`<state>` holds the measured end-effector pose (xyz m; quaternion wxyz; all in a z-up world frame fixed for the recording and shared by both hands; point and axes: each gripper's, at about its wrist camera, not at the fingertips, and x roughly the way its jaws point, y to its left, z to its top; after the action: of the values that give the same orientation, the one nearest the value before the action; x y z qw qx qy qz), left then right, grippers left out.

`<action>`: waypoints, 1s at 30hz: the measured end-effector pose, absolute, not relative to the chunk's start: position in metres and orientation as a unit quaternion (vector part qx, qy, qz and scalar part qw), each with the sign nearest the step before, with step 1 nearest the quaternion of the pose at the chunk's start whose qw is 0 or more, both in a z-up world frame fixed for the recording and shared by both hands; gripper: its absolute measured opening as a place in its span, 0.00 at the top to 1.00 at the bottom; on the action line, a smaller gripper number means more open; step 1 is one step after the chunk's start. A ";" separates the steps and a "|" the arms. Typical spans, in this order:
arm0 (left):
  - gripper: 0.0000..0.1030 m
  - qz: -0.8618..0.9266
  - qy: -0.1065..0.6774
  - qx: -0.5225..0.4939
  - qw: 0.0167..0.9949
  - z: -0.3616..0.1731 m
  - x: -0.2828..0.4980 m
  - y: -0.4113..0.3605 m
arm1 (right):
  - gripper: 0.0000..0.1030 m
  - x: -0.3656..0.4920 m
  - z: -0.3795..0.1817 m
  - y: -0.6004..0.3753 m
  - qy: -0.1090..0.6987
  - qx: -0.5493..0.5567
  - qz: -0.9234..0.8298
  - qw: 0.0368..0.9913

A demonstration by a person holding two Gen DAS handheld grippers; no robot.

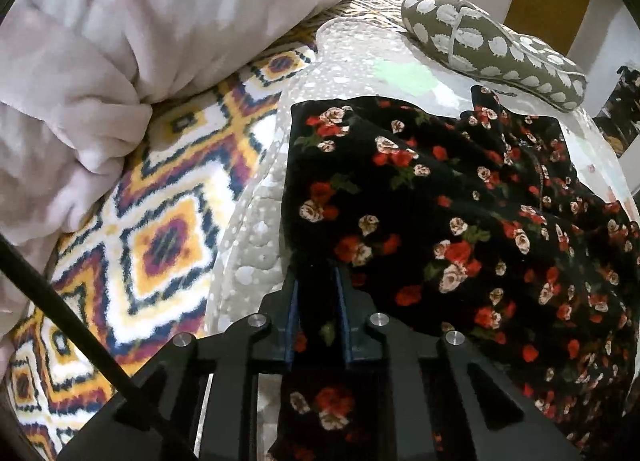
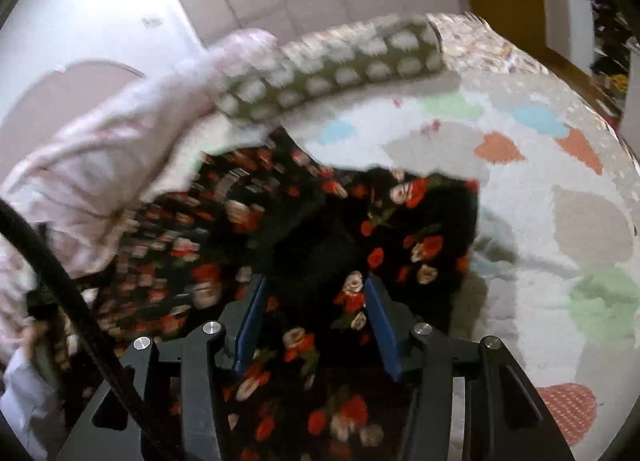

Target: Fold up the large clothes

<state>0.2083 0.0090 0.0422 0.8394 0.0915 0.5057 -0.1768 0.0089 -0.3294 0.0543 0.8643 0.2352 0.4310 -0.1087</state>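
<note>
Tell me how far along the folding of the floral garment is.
Early stage. Done: the black floral garment lies spread on the bed cover. In hand: the left gripper pinches its near edge; the right gripper has fabric between wider-set fingers. Left: no neat fold shows; the cloth is rumpled.

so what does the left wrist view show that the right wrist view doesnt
Only the left wrist view shows the patterned yellow, white and navy rug-like cover and the left tool closed on the floral garment. Only the right wrist view shows the coloured patches on the bedspread and the right tool, its fingers apart around the fabric; this view is motion-blurred. Both show the floral garment, the spotted olive pillow and the pale pink blanket.
</note>
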 end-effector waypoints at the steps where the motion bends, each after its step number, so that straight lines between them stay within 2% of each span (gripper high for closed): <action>1: 0.82 -0.176 0.504 0.093 0.840 0.041 0.208 0.009 | 0.47 0.016 0.048 -0.330 0.439 0.240 -0.117 0.858; 5: 0.79 -0.170 0.496 0.101 0.846 0.040 0.205 0.009 | 0.49 0.028 0.037 -0.337 0.429 0.272 -0.146 0.849; 6: 0.79 -0.170 0.495 0.101 0.846 0.040 0.205 0.008 | 0.74 0.027 0.036 -0.339 0.423 0.287 -0.135 0.849; 7: 0.78 -0.169 0.494 0.102 0.847 0.039 0.205 0.008 | 0.94 0.025 0.036 -0.342 0.418 0.308 -0.109 0.848; 9: 0.76 -0.166 0.491 0.103 0.849 0.039 0.205 0.009 | 0.96 0.014 0.044 -0.346 0.404 0.321 -0.103 0.850; 12: 0.67 -0.158 0.487 0.102 0.853 0.038 0.205 0.011 | 0.96 -0.015 0.064 -0.351 0.366 0.325 -0.111 0.865; 14: 0.53 -0.149 0.486 0.099 0.856 0.037 0.206 0.015 | 0.96 -0.031 0.069 -0.354 0.358 0.329 -0.124 0.865; 17: 0.39 -0.137 0.487 0.088 0.858 0.035 0.210 0.022 | 0.96 -0.038 0.068 -0.346 0.382 0.290 -0.147 0.865; 20: 0.33 -0.133 0.489 0.077 0.859 0.034 0.212 0.029 | 0.96 -0.042 0.062 -0.340 0.402 0.284 -0.150 0.857; 27: 0.34 -0.144 0.488 0.064 0.859 0.065 0.194 0.048 | 0.93 -0.079 0.064 -0.343 0.399 0.299 -0.145 0.855; 28: 0.34 -0.151 0.485 0.054 0.860 0.075 0.185 0.058 | 0.88 -0.090 0.067 -0.344 0.394 0.301 -0.146 0.856; 30: 0.33 -0.165 0.485 0.038 0.858 0.085 0.172 0.074 | 0.46 -0.115 0.073 -0.347 0.383 0.302 -0.151 0.860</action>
<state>0.1722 0.0740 0.0850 0.8578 0.0383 0.4854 -0.1645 -0.1145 -0.3466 0.0728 0.8598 0.3018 0.3832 -0.1514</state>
